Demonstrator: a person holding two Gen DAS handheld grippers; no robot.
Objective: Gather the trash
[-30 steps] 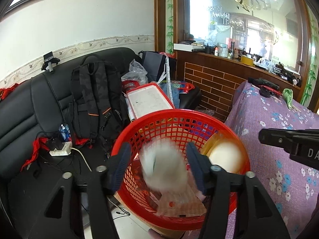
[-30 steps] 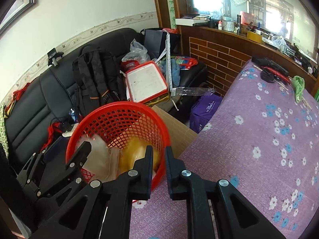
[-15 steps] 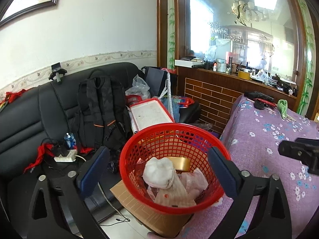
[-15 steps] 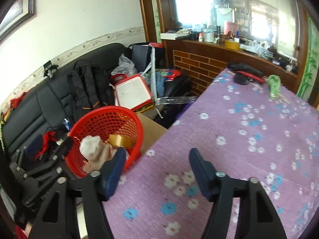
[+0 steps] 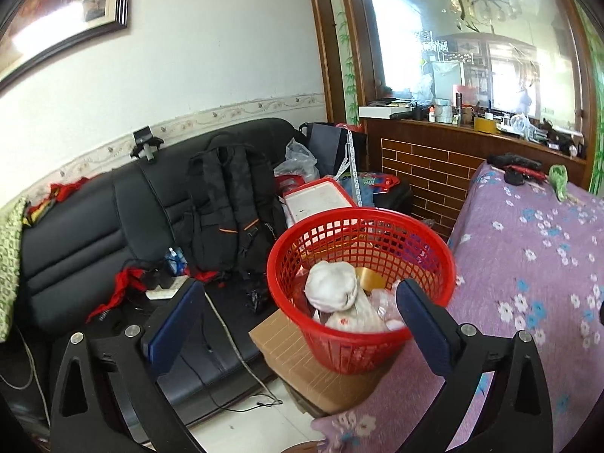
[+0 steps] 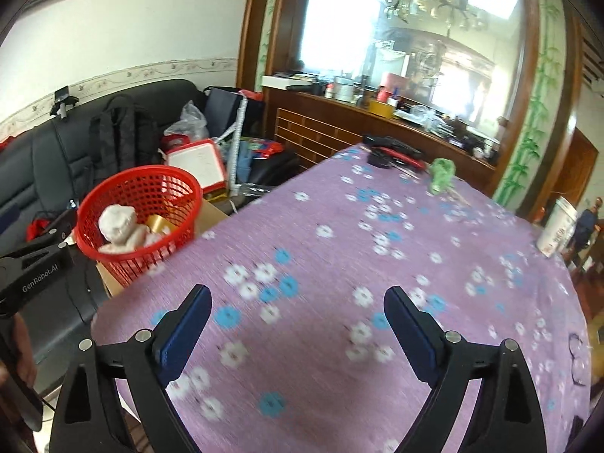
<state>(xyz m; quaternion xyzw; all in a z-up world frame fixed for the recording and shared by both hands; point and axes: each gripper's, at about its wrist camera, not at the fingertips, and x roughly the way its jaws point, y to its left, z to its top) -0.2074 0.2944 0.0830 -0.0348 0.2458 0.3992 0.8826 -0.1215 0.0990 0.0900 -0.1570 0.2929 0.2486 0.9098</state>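
Left wrist view: the left gripper [image 5: 298, 309], half closed a second ago, is spread wide and empty. The crumpled white wad [image 5: 332, 287] is lodged in the red basket [image 5: 434, 256].

Right wrist view: the right gripper [image 6: 298, 321], previously shut beside the basket, is seen opening over the floral tablecloth [image 6: 415, 249], nothing held.

Purple floral table [image 6: 339, 249] bears a green bundle [image 6: 441, 175] and, seemingly, 1 black-and-red tool [image 6: 392, 150].

Bright daylight floods in through the window [image 6: 407, 34], which glares white. Fisheye bends the edges, with dark corners. The tablecloth [image 6: 339, 264] is motion-blurred in the right view.
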